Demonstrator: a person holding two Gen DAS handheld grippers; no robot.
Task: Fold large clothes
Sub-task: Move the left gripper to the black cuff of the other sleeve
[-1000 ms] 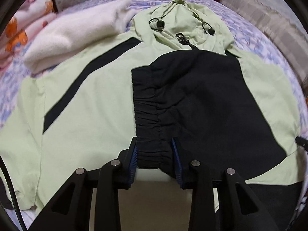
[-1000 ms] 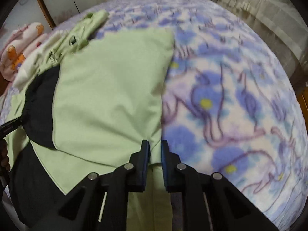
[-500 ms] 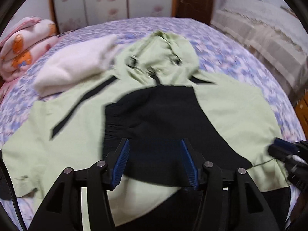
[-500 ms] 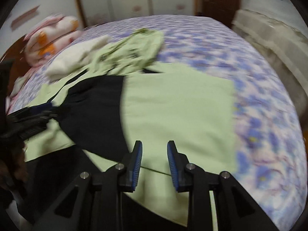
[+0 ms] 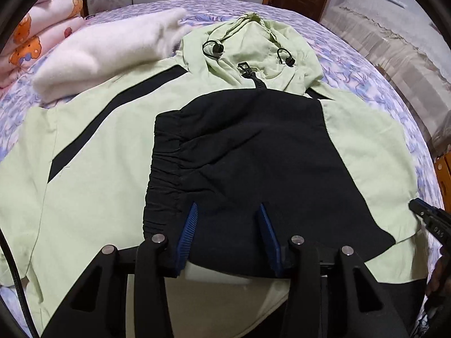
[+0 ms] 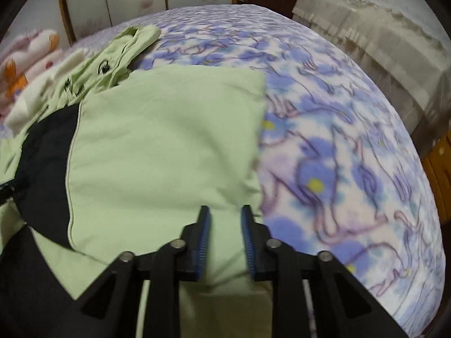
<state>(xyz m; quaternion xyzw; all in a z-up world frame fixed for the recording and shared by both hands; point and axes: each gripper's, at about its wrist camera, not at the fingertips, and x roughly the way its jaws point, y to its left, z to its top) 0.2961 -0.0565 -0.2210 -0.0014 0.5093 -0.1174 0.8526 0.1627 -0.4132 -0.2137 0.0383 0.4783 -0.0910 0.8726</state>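
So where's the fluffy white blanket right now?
In the left wrist view the fluffy white blanket lies on the bed, at upper left, beside the green jacket's hood and next to the pink bedding.

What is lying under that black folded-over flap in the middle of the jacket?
Under the black flap lies the green jacket, whose front shows all around it. The zipper runs down from the hood and vanishes beneath the flap; the rest is covered.
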